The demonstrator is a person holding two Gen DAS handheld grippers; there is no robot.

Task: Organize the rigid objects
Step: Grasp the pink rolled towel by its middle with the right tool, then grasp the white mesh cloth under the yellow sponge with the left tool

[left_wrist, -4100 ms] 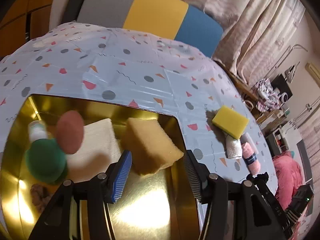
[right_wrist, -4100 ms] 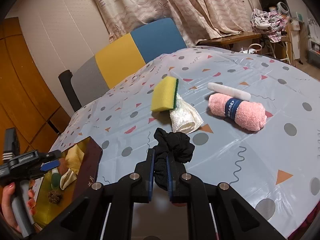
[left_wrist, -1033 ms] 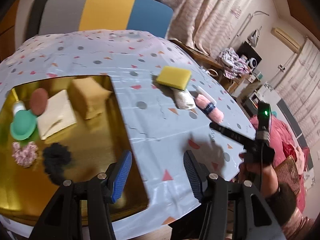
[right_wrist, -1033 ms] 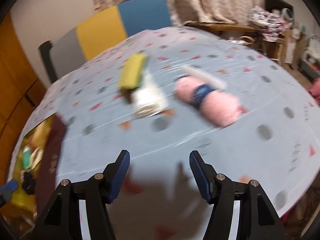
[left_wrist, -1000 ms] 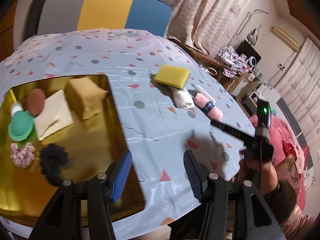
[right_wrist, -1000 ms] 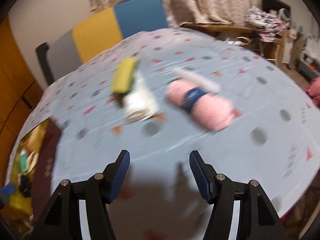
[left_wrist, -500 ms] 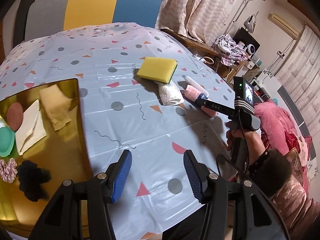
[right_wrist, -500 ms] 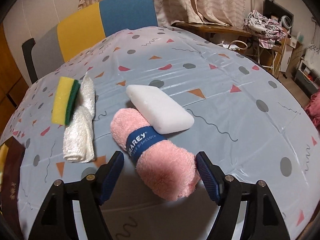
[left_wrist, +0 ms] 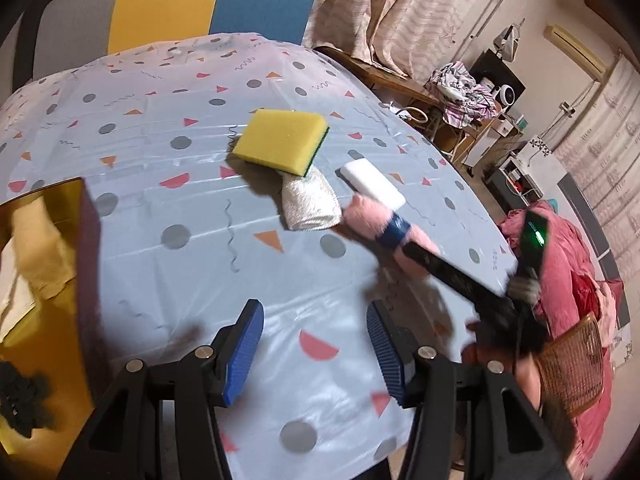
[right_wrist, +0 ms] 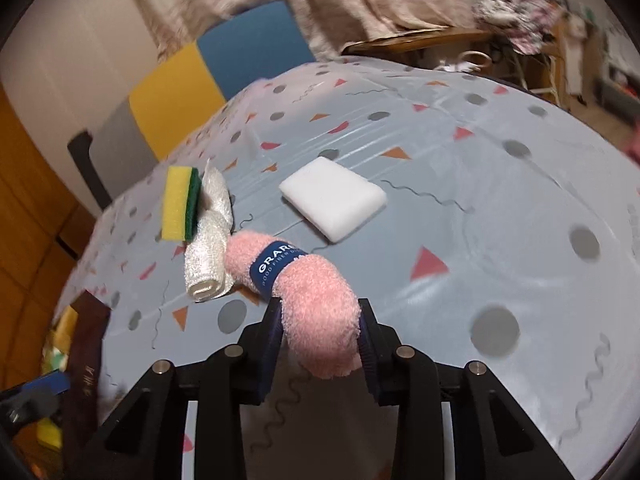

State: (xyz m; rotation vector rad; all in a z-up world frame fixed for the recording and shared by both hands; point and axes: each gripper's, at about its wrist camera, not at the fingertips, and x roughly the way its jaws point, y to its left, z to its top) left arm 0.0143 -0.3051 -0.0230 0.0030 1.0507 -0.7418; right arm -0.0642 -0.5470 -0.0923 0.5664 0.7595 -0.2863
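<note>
My right gripper (right_wrist: pixel 320 338) is shut on the near end of a rolled pink towel (right_wrist: pixel 304 280) with a blue band; the roll's far end points at a rolled white cloth (right_wrist: pixel 208 248). The pink towel also shows in the left wrist view (left_wrist: pixel 376 226), with the right gripper's black fingers (left_wrist: pixel 432 264) on it. A yellow and green sponge (right_wrist: pixel 180 208) leans on the white cloth. A white block (right_wrist: pixel 334 202) lies behind the towel. My left gripper (left_wrist: pixel 316 354) is open and empty above the table's near edge. The gold box (left_wrist: pixel 44 280) is at the left.
The gold box holds a tan sponge (left_wrist: pixel 36 236), a cream cloth and a black scrunchie (left_wrist: pixel 24 400). The patterned tablecloth (left_wrist: pixel 168 152) covers the table. A grey, yellow and blue chair (left_wrist: pixel 172 4) stands behind it. Room clutter lies at the right.
My right gripper has closed on the pink towel's near end, and the roll has shifted off from under the white block. The left gripper has swung right, away from the gold box.
</note>
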